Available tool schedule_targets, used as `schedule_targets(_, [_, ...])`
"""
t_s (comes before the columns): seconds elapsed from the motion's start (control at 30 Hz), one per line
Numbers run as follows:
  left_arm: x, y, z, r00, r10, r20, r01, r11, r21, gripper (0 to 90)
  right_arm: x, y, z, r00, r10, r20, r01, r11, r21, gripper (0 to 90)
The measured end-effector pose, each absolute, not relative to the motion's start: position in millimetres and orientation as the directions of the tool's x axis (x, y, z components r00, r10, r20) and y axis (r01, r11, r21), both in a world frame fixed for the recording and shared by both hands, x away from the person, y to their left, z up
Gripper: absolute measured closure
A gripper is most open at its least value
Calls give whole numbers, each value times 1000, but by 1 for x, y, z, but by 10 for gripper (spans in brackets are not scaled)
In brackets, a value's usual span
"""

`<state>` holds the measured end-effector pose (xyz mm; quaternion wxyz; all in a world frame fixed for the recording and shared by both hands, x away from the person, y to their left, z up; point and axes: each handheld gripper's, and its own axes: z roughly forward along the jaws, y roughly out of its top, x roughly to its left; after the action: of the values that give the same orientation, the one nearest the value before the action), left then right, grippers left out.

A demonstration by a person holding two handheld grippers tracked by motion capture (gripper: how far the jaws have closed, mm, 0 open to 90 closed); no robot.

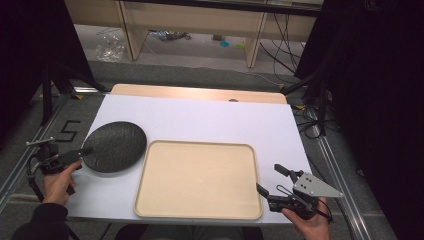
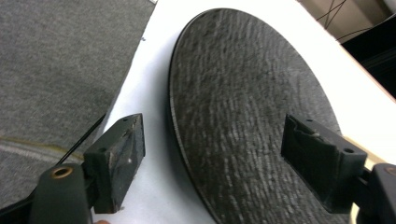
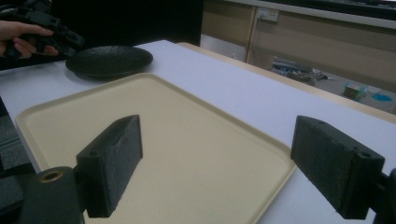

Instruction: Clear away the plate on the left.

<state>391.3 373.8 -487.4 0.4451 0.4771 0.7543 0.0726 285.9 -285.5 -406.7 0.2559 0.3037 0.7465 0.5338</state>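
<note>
Black textured round plate (image 1: 115,146) flat on the white tabletop, just left of empty beige tray (image 1: 199,179).

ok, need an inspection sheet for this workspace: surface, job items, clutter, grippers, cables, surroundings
Surface: white tabletop, wooden strip along the far edge.
Job items: black round plate at left, flat on the tabletop; beige tray at centre front, nothing in it.
Clutter: nothing seen on the tabletop.
Grippers: left gripper open at the plate's near-left rim, jaws either side of the edge; right gripper open, off the tray's right front corner.
Cables: black leads on the floor beyond the table.
Surroundings: dark curtains both sides, wooden desk legs, plastic wrap on the floor.
</note>
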Motion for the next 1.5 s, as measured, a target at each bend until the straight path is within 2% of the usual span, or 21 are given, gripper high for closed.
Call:
schedule_targets(0.23, [395,375,-491,-145,745,-651,661,563,496,241,287,-285,-407,-686,724,-69,167,249,954,183])
schedule_targets(0.47, [399,374,-495,-159,738,-656,674,567,474,294,287,-285,-407,-687,723,-74,169,258,951,186])
schedule_targets(0.63, [400,376,-496,-165,726,-667,680,574,457,372,287,-285,-407,-695,714,-78,167,266,949,188])
schedule_targets(0.77, [401,377,-498,-172,710,-683,683,586,437,400,287,-285,-407,-696,713,-79,166,267,949,189])
schedule_targets(0.87, [401,378,-500,-172,684,-709,674,607,421,424,287,-285,-407,-695,714,-80,168,269,948,191])
schedule_targets(0.93, [401,380,-505,-161,631,-759,659,641,393,442,287,-284,-407,-697,713,-79,166,267,949,192])
schedule_targets(1.2, [399,380,-507,-181,648,-740,659,638,398,551,287,-284,-408,-697,712,-88,169,283,944,194])
schedule_targets(1.5, [398,384,-511,-209,607,-767,643,676,360,680,288,-282,-407,-700,709,-87,166,280,945,197])
